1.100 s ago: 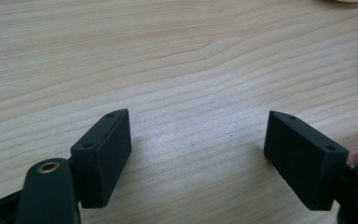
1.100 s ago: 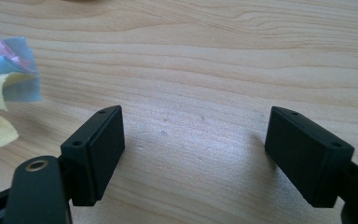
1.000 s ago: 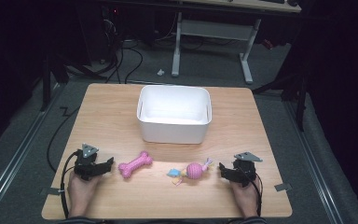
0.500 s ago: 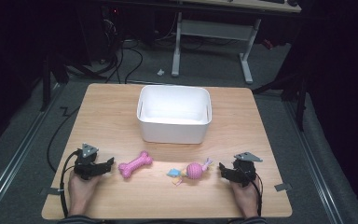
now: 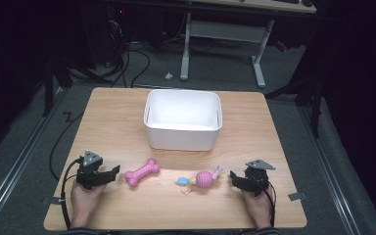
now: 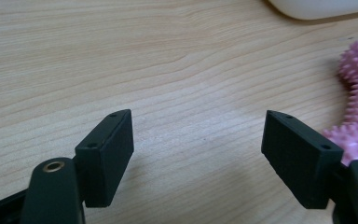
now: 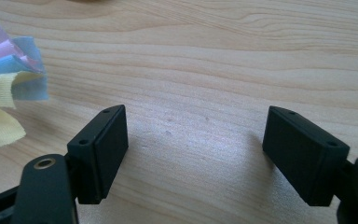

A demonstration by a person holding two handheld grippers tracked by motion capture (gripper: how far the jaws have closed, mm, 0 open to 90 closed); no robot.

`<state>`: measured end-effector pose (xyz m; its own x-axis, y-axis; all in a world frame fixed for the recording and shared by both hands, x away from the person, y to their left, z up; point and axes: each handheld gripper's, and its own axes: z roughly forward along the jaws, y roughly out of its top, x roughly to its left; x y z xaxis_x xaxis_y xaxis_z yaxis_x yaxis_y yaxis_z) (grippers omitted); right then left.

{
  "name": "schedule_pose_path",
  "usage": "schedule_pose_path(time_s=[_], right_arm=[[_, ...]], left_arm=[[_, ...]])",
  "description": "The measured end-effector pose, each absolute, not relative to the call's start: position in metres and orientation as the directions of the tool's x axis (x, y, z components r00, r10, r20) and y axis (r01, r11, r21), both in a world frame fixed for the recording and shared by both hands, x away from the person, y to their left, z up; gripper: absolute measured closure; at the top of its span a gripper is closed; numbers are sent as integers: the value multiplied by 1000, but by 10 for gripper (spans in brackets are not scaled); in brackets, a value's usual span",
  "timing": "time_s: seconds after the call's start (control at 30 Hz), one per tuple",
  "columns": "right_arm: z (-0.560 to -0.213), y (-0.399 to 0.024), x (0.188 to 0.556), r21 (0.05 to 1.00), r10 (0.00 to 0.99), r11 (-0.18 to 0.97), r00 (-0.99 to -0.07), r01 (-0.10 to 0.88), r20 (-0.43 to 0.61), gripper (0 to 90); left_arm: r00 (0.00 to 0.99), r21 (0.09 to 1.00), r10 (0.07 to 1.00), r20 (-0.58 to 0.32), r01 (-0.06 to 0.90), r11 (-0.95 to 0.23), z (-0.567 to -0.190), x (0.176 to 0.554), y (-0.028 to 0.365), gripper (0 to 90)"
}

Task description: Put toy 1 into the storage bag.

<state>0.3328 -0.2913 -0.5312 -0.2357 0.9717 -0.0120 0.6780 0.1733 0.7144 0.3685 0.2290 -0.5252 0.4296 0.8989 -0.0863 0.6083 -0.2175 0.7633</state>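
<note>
High view: a pale wooden table on grey floor in a dark room (cables behind), white bin mid-table, pink bone toy beside the left gripper, tasselled ball toy near the right gripper, both spread, left's jaws just narrowing slightly around nothing.

The high view looked forward and down on the whole tabletop from above. Each gripper view sat close over the wood, looking along its jaws. The pink bone toy appeared in both the high and left gripper views.
</note>
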Motion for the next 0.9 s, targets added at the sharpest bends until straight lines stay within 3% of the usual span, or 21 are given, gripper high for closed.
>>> schedule_pose_path(time_s=[0.23,0.47,0.9], right_arm=[[-531,-291,333,715,972,176,-236,677,-15,227],[-531,-291,333,716,971,177,-237,675,-17,227],[-531,-291,333,716,971,178,-238,675,-17,227]], left_arm=[[458,776,881,-124,598,-201,-511,360,229,286],[513,798,852,-106,555,-235,-496,351,222,287],[638,756,767,-68,535,-378,-467,352,188,282]])
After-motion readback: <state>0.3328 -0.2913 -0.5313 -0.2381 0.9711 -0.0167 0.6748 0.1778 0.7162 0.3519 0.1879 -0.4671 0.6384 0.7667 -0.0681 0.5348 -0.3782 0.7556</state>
